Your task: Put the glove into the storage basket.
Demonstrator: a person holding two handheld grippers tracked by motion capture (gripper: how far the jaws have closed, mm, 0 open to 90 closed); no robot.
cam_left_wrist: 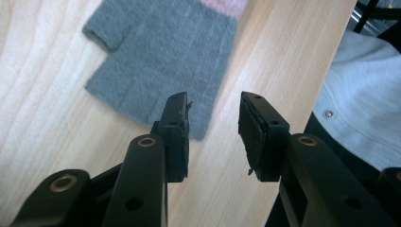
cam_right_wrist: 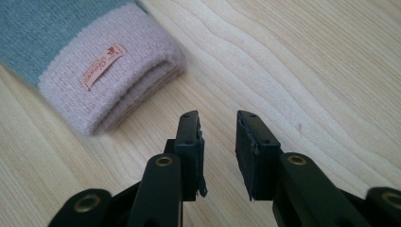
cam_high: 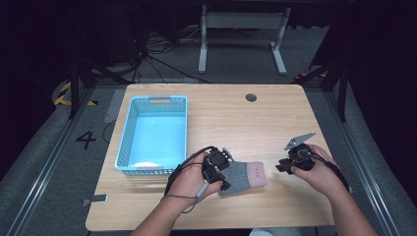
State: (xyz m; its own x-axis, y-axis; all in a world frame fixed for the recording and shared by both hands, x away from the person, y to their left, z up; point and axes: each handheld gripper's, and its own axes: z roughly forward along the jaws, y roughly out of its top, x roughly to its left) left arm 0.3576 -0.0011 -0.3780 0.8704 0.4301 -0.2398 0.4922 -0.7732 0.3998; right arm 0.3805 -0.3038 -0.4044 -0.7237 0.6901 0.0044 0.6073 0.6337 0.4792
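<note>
A grey knitted fingerless glove with a pale pink cuff (cam_high: 243, 178) lies flat on the light wooden surface (cam_high: 275, 118), near its front edge and a little left of centre in the high view. The pink cuff points toward three o'clock there, and the grey finger end points toward nine o'clock, where the left tool (cam_high: 225, 173) sits. In the left gripper view the left tool (cam_left_wrist: 213, 124) has its jaws standing moderately apart with nothing between them; one pad (cam_left_wrist: 178, 135) hangs over the lower edge of the grey glove (cam_left_wrist: 161, 61) without pressing it, and the other is over bare wood close to the surface's edge. The right tool (cam_high: 278, 167) is at about three o'clock from the glove in the high view, just beside the cuff but apart from it. In the right gripper view the right tool (cam_right_wrist: 218, 142) also holds its jaws moderately apart and empty over bare wood, with the folded pink cuff and its small orange label (cam_right_wrist: 101, 66) at about eleven o'clock from the tips. A light blue perforated plastic basket (cam_high: 129, 142) stands on the surface at roughly ten o'clock from the glove, near the left tool but not touching the glove.
</note>
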